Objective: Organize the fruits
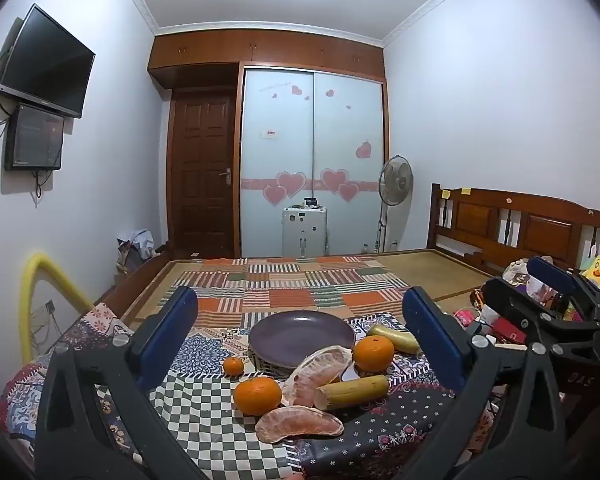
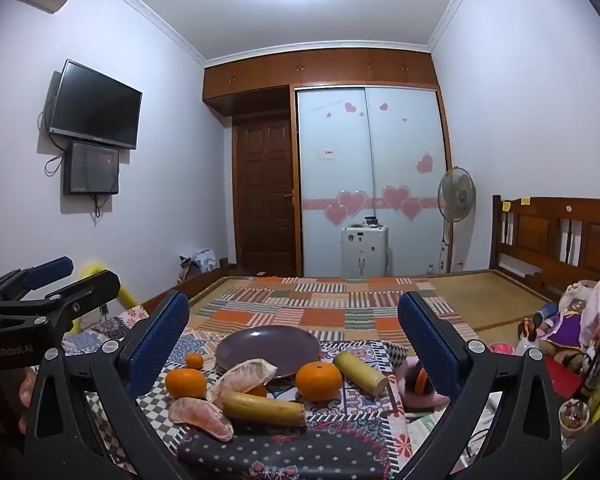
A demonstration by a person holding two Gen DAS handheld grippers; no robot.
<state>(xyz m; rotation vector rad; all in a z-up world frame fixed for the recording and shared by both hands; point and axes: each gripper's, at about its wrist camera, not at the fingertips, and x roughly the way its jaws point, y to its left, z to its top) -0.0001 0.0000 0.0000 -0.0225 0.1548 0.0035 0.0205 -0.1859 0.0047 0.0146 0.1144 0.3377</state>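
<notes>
two claws: left gripper [image 1: 296, 316] and right gripper [image 2: 294, 316] both spread wide with nothing between the pads, hanging back from the fruit.
plate: purple plate [image 1: 300, 334] sits bare, centre of the frame, just behind the pile.
fruit: big orange [image 1: 257, 395], second orange [image 1: 373, 353] and a tiny one [image 1: 233, 365] left of the plate, two peeled segments [image 1: 300, 426], two yellowish stubs [image 1: 352, 392], all on the patterned cloth [image 1: 196, 404], lower middle of the frame.
step: looks like nothing's on the plate yet, so i'd guess first pick.
tip: go for the round orange at lower left, it's clear on its outer side. come in low and pinch across the middle.
watch: segments are soft, squeeze light. stubs could roll.
</notes>
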